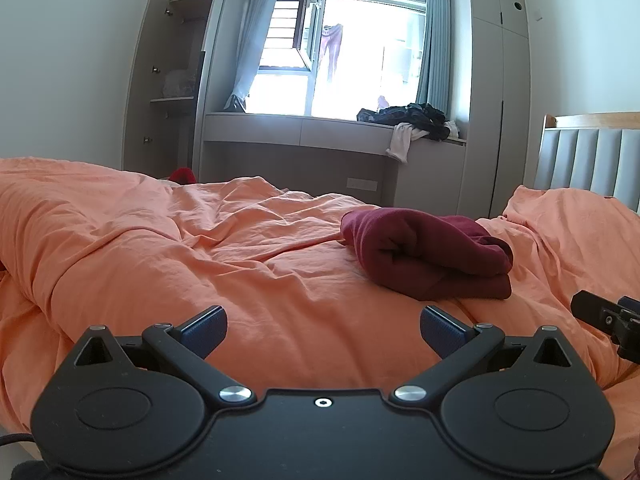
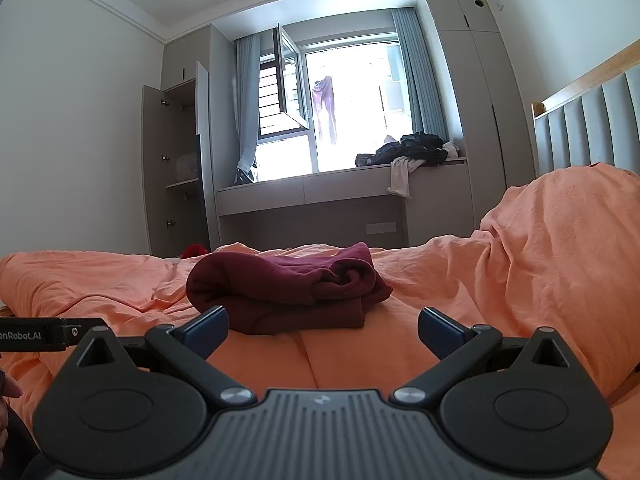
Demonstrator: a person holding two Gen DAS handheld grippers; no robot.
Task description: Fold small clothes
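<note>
A dark red garment (image 1: pixel 428 258) lies folded in a thick bundle on the orange duvet (image 1: pixel 200 248). In the right wrist view the garment (image 2: pixel 288 288) sits straight ahead, just beyond the fingertips. My left gripper (image 1: pixel 323 330) is open and empty, low over the duvet, with the garment ahead to its right. My right gripper (image 2: pixel 323 330) is open and empty, close in front of the bundle. The right gripper's tip shows at the right edge of the left wrist view (image 1: pixel 608 316); the left gripper's body shows at the left edge of the right wrist view (image 2: pixel 48 334).
The duvet rises in a hump at the right (image 2: pixel 560 248) by the padded headboard (image 2: pixel 592 128). Beyond the bed stand a window bench with a pile of dark clothes (image 2: pixel 408 148), an open wardrobe (image 2: pixel 176 168) and a small red item (image 2: pixel 195 250).
</note>
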